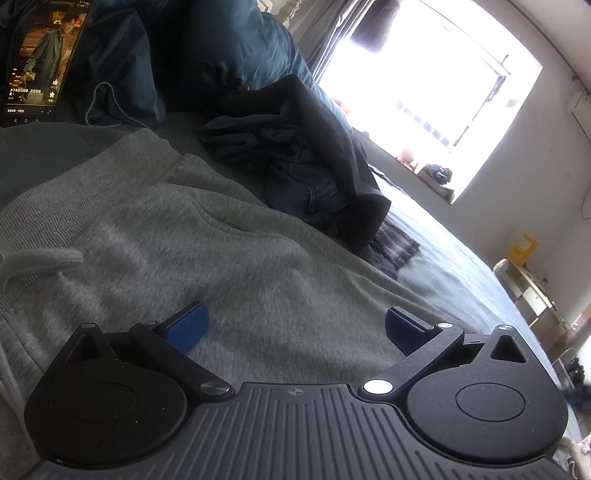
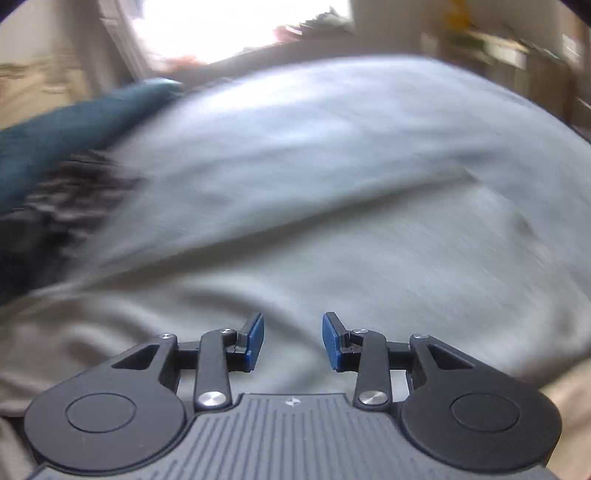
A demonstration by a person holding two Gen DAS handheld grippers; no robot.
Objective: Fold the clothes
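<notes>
A bright window (image 1: 424,92) with grey curtains (image 1: 332,33) floods the pale-walled room, a cluttered sill (image 1: 424,166) below it and a low shelf (image 1: 532,291) against the right wall (image 1: 554,177).

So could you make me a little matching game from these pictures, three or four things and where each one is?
Things:
1 phone
2 grey sweatpants
3 dark clothes pile
4 yellow bag

Places:
A under the left tongs
B far left, screen lit
C on the shelf by the wall
D heaped on the bed, near the window

Pairs: 1-B, 2-A, 3-D, 4-C
</notes>
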